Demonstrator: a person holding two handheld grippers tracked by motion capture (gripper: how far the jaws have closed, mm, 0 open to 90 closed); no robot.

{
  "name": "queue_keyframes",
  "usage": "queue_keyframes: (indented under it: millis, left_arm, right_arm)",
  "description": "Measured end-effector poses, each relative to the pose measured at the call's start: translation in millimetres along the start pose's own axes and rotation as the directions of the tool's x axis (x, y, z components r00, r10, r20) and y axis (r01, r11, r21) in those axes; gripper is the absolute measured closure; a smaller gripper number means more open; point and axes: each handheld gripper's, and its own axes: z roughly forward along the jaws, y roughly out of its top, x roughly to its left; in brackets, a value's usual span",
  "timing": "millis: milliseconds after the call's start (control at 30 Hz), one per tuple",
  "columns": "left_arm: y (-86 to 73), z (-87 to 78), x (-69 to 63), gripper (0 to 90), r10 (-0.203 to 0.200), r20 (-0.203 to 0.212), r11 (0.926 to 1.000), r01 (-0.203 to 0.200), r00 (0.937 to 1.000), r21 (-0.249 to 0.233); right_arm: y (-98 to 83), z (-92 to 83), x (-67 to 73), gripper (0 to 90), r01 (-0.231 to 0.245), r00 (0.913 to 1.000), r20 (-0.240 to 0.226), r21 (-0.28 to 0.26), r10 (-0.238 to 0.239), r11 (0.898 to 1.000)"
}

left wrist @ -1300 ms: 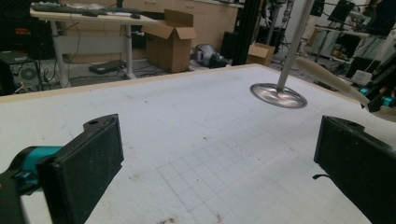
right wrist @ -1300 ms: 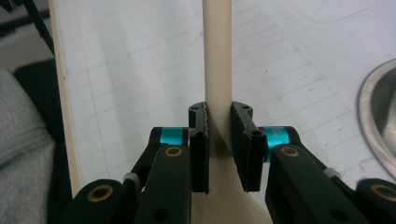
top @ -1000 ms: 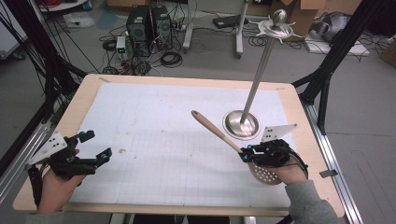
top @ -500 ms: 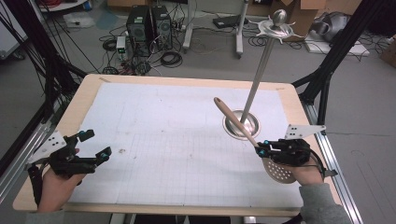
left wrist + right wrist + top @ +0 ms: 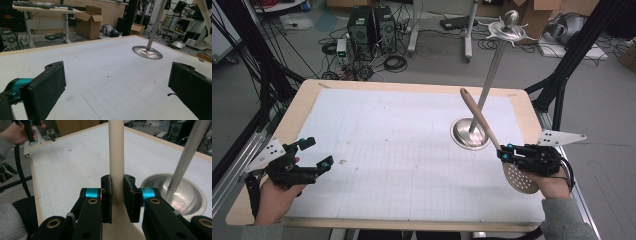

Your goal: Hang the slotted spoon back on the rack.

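Tabletop (image 5: pixel 377 130): white gridded sheet on a wood-edged board, a few faint stains. Left gripper (image 5: pixel 314 152) rests at the near left corner, jaws wide apart, nothing between them. Right of centre stands a metal stand (image 5: pixel 470 133), round base, tall pole. Right gripper (image 5: pixel 506 152), near right, clamps the slotted spoon (image 5: pixel 480 118) by its neck, handle angled up across the pole. Beyond: cables, computer towers (image 5: pixel 371 26), cardboard boxes.

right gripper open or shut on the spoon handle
Shut: the right gripper has both pads pressed against the slotted spoon handle.
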Motion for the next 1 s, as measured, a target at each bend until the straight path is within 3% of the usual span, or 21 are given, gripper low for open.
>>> queue_keyframes:
  millis: [200, 500, 733, 1000]
  left_arm:
    - [-0.3, 0.4, -0.7, 1.8, -0.001, 0.001, 1.0000, 0.001, 1.0000, 0.003]
    - [-0.8, 0.1, -0.3, 1.8, -0.005, 0.001, 1.0000, 0.005, 1.0000, 0.003]
    - [-1.3, -1.9, 0.0, 1.8, -0.005, -0.003, 1.0000, 0.005, 1.0000, 0.006]
    - [-1.9, -6.3, 1.6, 1.8, -0.006, -0.012, 1.0000, 0.007, 0.9999, 0.007]
  right_arm:
    - [1.4, -11.5, -5.2, 78.2, 0.013, 0.9996, 0.025, -0.017, -0.012, 1.000]
    - [-2.0, -27.3, -15.5, 78.2, -0.006, 0.9983, 0.059, -0.039, 0.008, 0.999]
    - [-3.2, -36.8, -24.5, 78.2, -0.012, 0.9982, 0.057, -0.055, 0.015, 0.998]
    - [1.4, -50.4, -33.9, 78.2, -0.031, 0.9951, 0.089, -0.129, 0.043, 0.991]
